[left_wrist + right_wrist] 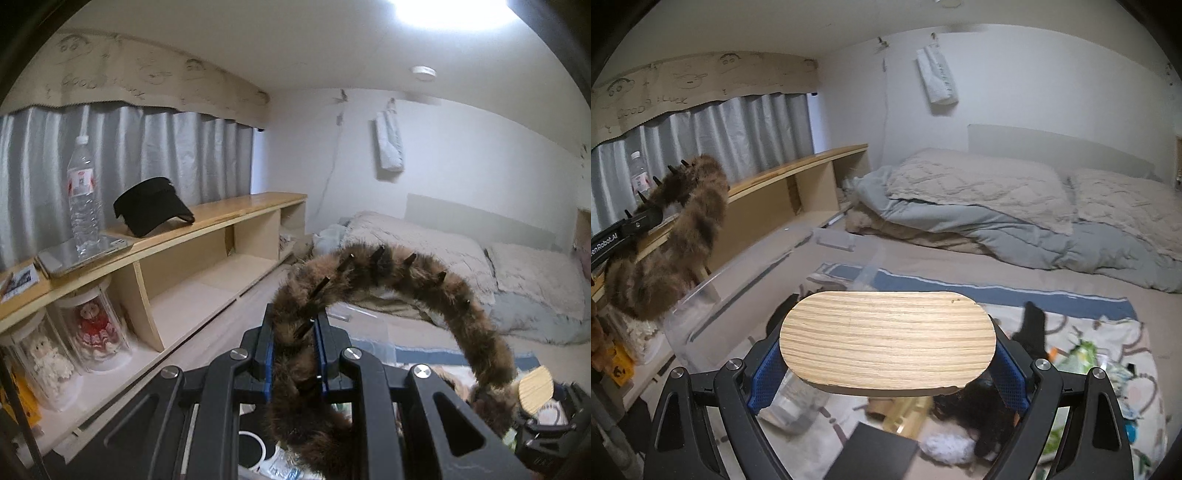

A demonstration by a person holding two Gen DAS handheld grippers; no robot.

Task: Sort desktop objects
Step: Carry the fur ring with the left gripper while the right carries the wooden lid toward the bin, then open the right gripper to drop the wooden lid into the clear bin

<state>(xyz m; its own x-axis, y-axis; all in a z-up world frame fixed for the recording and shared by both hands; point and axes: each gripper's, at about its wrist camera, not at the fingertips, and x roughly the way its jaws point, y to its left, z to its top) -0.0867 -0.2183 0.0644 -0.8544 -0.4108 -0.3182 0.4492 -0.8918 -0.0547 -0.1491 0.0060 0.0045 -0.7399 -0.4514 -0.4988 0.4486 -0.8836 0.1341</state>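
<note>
My left gripper (293, 332) is shut on a brown furry headband (391, 266) with dark comb teeth, which arches up and off to the right. The right wrist view shows the same headband (683, 236) hanging from the left gripper (646, 218) at the far left, in front of the shelf. My right gripper (886, 354) holds an oval wooden board (886, 339) flat between its blue pads, jaws wide apart around it. In the left wrist view that board (535, 387) shows at the lower right. Both are held in the air above a cluttered patterned blanket (1089, 332).
A long wooden shelf (221, 210) on the left carries a water bottle (83, 192), a black visor (151, 206) and a tablet; dolls in clear jars (92, 328) stand beneath. A clear plastic bin (768, 266) sits below the headband. A bed with duvets (997, 206) fills the back right.
</note>
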